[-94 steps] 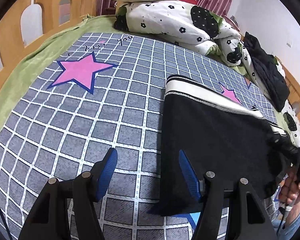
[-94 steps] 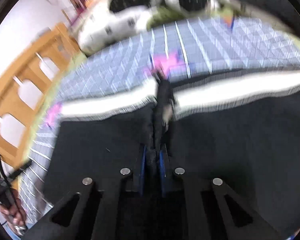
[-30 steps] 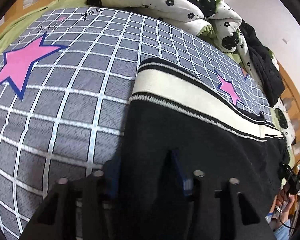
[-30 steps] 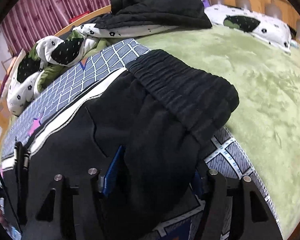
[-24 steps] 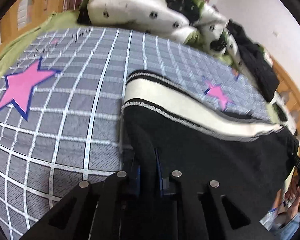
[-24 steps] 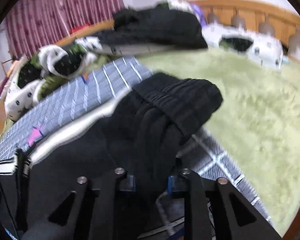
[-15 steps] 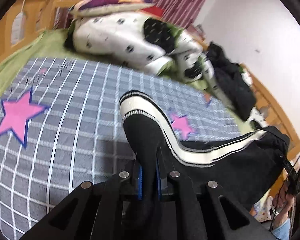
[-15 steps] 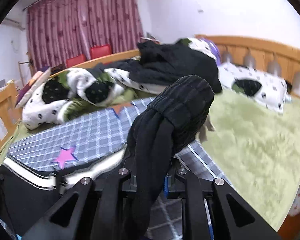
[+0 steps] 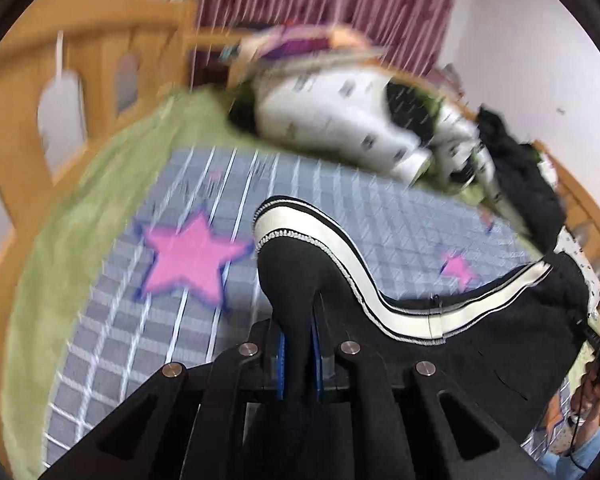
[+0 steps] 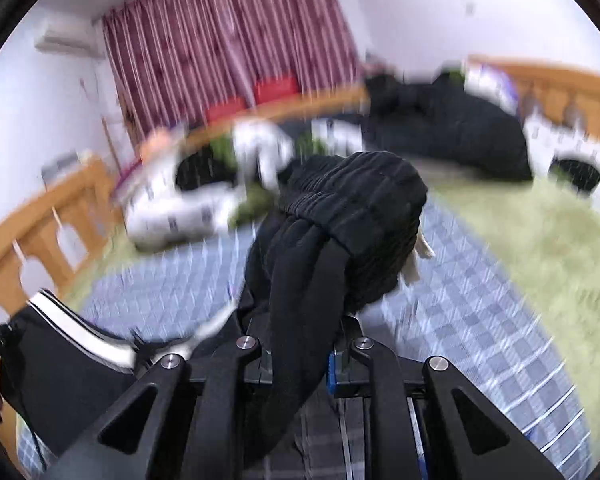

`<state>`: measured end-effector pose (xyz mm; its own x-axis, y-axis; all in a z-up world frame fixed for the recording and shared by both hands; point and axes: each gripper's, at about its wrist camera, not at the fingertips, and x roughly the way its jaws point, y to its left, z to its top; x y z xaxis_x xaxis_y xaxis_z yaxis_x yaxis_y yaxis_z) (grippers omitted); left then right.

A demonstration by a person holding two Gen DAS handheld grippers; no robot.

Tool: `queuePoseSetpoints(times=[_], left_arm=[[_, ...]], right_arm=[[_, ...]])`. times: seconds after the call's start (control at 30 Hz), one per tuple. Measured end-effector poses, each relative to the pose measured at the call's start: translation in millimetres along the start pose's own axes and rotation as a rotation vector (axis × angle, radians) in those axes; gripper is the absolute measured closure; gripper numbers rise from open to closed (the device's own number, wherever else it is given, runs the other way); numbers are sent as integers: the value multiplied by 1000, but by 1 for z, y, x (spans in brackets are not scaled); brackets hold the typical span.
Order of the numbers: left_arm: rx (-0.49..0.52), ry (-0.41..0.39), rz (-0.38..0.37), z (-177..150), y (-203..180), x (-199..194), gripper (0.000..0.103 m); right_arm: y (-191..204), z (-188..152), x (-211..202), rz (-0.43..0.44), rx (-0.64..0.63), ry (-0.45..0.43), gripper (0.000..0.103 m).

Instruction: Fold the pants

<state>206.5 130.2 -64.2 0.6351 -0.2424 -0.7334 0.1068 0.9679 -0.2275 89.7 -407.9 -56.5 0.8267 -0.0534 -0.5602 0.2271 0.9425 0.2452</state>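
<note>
Black knit pants with a white side stripe hang lifted above the bed, slung between the two tools — soft, thick fabric that sags in a deep curve and will likely drape and bunch rather than hold any crease by itself. The left claw is clenched on the striped end of the cloth; the right claw grips a fat wad just below the gathered elastic waistband. Those two ends look like sound holds, though the bulky right-hand bunch may slip unevenly. Below lies a grey checked blanket with pink stars over a green plush bedspread. Toward the far edge of the bed sit a white quilt with black flowers and a heap of black clothes; wooden rails border it. Nothing on the blanket's middle appears to block a lay-down.
</note>
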Motion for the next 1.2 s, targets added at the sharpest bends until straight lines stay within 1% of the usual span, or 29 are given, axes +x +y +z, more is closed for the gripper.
queuePoseSetpoints(times=[0.03, 0.1, 0.13, 0.17, 0.2, 0.27, 0.3, 0.33, 0.4, 0.43, 0.5, 0.53, 0.6, 0.67, 0.7, 0.73, 0.8, 0.83, 0.9, 0.93, 0.97, 1.0, 1.03, 1.07, 1.1, 1.13, 1.2], left_arm=[[-6, 38, 16, -8, 8, 15, 93], [-23, 101, 97, -27, 30, 44, 92], [-29, 130, 112, -33, 37, 53, 92], [-40, 160, 112, -37, 44, 60, 91], [-67, 177, 102, -39, 52, 64, 85], [-136, 185, 95, -44, 65, 65, 77], [-155, 183, 118, -45, 69, 63, 77], [-156, 182, 149, -45, 70, 61, 77], [-130, 177, 177, -47, 69, 55, 77], [-116, 172, 180, -50, 69, 50, 77], [-99, 155, 185, -53, 68, 41, 77], [-94, 146, 183, -55, 67, 36, 77], [-82, 136, 164, -58, 62, 26, 77], [-62, 118, 146, -61, 56, 17, 77], [-48, 107, 139, -65, 52, 12, 75], [-33, 100, 131, -67, 48, 9, 73], [2, 92, 110, -77, 40, 1, 64], [21, 91, 108, -82, 36, -2, 62], [69, 104, 108, -98, 29, -4, 51], [90, 127, 116, -106, 26, -1, 51], [111, 160, 129, -115, 23, 4, 51], [136, 182, 149, -123, 20, 8, 51], [159, 174, 170, -128, 19, 7, 50], [186, 156, 192, -132, 17, 5, 48], [195, 150, 193, -132, 17, 3, 48], [183, 146, 186, -132, 19, 0, 47], [115, 141, 165, -127, 30, -5, 47]], right_arm=[[-7, -17, 21, -10, 4, 61, 88], [-21, -46, 50, -78, -16, 136, 88], [-31, -61, 62, -112, -11, 173, 87], [-39, -71, 66, -122, 7, 190, 85], [-53, -80, 67, -82, 54, 204, 84], [-63, -88, 66, -36, 105, 223, 78], [-68, -92, 67, -25, 128, 267, 76], [-70, -93, 68, -35, 134, 302, 67], [-70, -95, 64, -60, 121, 343, 61], [-69, -95, 57, -78, 106, 345, 60], [-65, -94, 37, -152, 54, 333, 60], [-63, -93, 28, -166, 31, 327, 60], [-54, -91, 8, -218, -24, 301, 60], [-46, -87, -11, -251, -73, 252, 60], [-38, -86, -19, -256, -94, 221, 60], [-33, -85, -25, -244, -110, 197, 60], [-17, -86, -26, -192, -128, 148, 59], [-12, -88, -24, -172, -131, 142, 59], [-5, -93, -9, -134, -125, 161, 58], [-4, -99, 1, -119, -124, 179, 58], [-3, -107, 13, -122, -124, 207, 58], [-3, -120, 31, -143, -134, 271, 58], [-2, -129, 39, -156, -145, 307, 59], [0, -137, 44, -175, -160, 322, 59], [5, -141, 40, -205, -184, 296, 59], [15, -140, 33, -216, -210, 274, 59], [33, -136, 20, -161, -237, 266, 59]])
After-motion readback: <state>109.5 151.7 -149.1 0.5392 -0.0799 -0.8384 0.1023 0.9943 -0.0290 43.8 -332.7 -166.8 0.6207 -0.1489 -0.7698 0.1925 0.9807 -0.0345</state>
